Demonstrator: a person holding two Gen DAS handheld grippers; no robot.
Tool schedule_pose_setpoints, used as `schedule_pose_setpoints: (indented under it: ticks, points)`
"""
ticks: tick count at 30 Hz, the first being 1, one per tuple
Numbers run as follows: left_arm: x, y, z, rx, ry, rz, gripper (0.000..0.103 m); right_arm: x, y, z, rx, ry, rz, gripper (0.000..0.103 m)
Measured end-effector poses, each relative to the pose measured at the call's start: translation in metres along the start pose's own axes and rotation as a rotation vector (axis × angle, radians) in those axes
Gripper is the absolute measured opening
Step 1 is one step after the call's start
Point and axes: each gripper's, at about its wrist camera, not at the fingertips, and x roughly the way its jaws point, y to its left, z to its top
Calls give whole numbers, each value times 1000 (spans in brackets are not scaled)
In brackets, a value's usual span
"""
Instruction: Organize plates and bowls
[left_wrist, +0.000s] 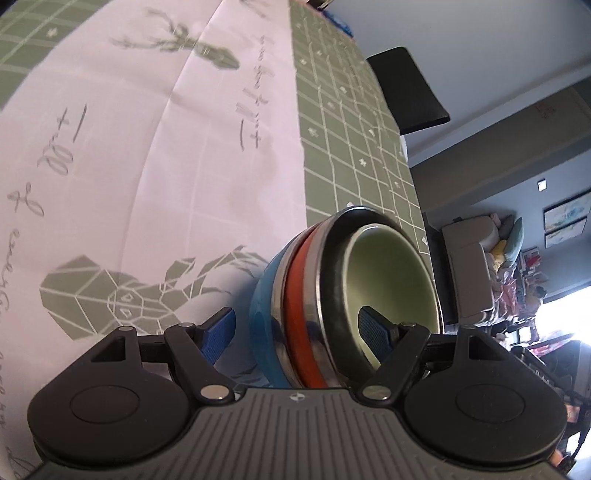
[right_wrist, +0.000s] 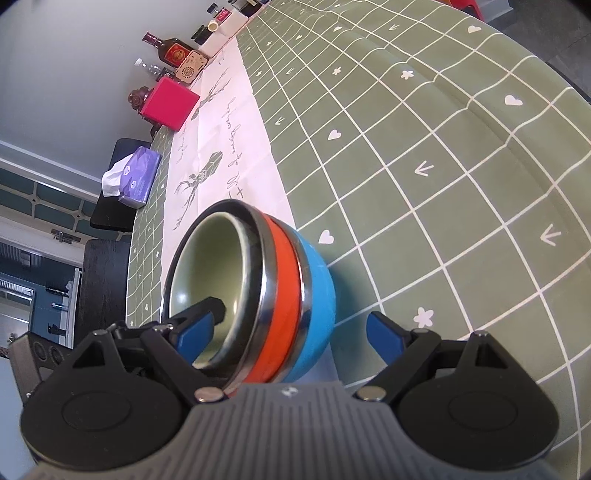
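Both claws were at the bowl stack (left_wrist: 343, 295) on the bench (right_wrist: 443, 166), one from each side. The stack was nested: a blue bowl (right_wrist: 317, 295) at the bottom, an orange bowl (right_wrist: 282, 295) in it, and a green bowl (right_wrist: 207, 266) innermost, with steel rims between. It sat near the seam where the white runner (left_wrist: 166, 166) met the green check cloth.

The left claw (left_wrist: 299, 332) stood apart, one pad (left_wrist: 376, 330) inside the green bowl, the other outside the blue wall, straddling the rims with no squeeze visible. The right claw (right_wrist: 291, 336) was spread wide too, one finger inside, one out on the cloth.

The risks, as I judged them: if a claw closed on only the inner rim, the green bowl could lift alone and the rest stay behind or tip. Glossy walls and steel edges looked slippery, so an uneven pinch might let the stack rotate and spill. Two claws pulling out of step could pry the bowls apart. A dragged finger might also bunch the runner.
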Motion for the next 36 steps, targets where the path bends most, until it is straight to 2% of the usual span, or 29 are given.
schedule_pose_setpoints:
  ticks: [6,8,13,17,20,28,31,36]
  points:
    - [11,14,1,-115,41,-53,89,3,0,4,8,10,3,88]
    - [10,14,2,-125,33,-46,88,4,0,4,8,10,-5,83]
    - [0,3,5,-49,-19,41,82,8,0,5,14,22,-16,80]
    - [-6,-11,5,41,-38,98,79,17,2,7,6,41,-9,70]
    - [-9,-18,3,91,-48,126,79,22,3,6,21,77,0,70]
    - [2,-12,2,43,-17,112,76,31,-14,5,131,101,42,73]
    - [5,-7,3,11,-4,90,76,30,-13,6,128,99,36,73]
    - [2,-11,2,38,-34,110,73,26,-10,5,104,99,20,73]
